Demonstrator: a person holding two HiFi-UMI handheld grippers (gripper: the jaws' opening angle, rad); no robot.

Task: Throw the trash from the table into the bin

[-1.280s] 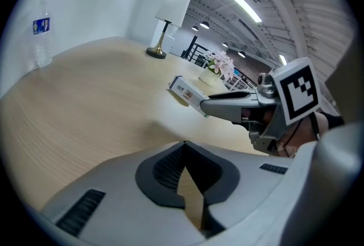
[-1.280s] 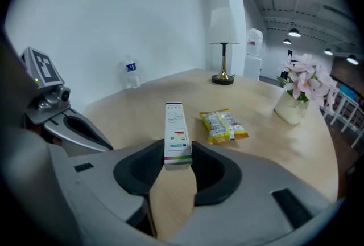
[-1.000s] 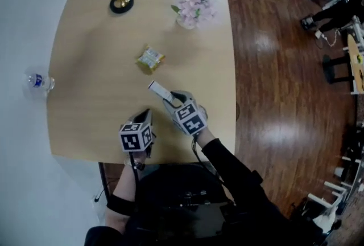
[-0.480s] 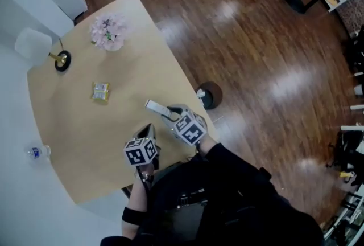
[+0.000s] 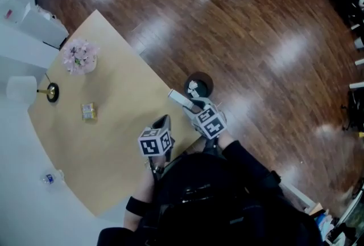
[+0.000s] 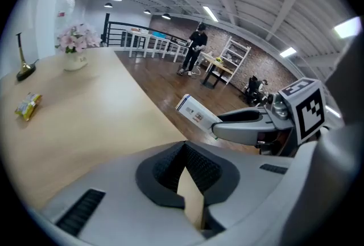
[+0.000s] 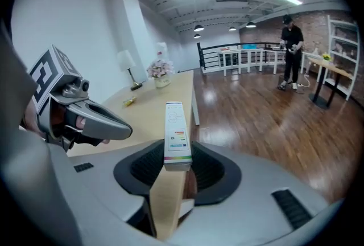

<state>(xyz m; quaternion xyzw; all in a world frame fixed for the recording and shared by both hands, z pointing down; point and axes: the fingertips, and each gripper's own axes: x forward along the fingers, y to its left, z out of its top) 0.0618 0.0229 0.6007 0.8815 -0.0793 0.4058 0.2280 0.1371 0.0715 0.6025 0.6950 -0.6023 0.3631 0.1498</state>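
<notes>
**Carton now out at table edge, next to bin**

Vs a sec ago: the whole view swings round. The table [image 5: 119, 142] sits lower left and far more floor [image 5: 273, 40] shows. Both grippers are off the middle of the tabletop and out at its near-right edge. The right gripper [image 5: 192, 103] has the same clamp on the slim carton [image 5: 180, 98]. The carton's far end now pokes past the table edge, just beside the round dark bin [image 5: 199, 84], which wasn't showing before. There's something white inside the bin. The left gripper [image 5: 164, 120] trails just beside the right one over the tabletop, jaws pinched together w/ nothing between them. The snack packet [image 5: 87, 111] hasn't budged; it lies flat mid-table, well apart from both grippers.

Materials etc.:
- **Carton:** long thin card box, white and smooth, w/ a colour stripe at the gripped end. It's held by that end and sticks out along the jaws.
- **Grippers:** grey moulded plastic shells, black ribbed lining in the jaw recess, tan pads. Each carries a white cube w/ black square markers.
- **Table:** pale wood top, matte, rounded corners.
- **Floor:** dark glossy planks w/ bright light patches.
- **Packet:** small, crinkly, yellow-green.
- **Far end of table:** pink flowers [image 5: 79, 57] in a vase, and a lamp [image 5: 51, 91] w/ a round dark-and-brass base.
</notes>
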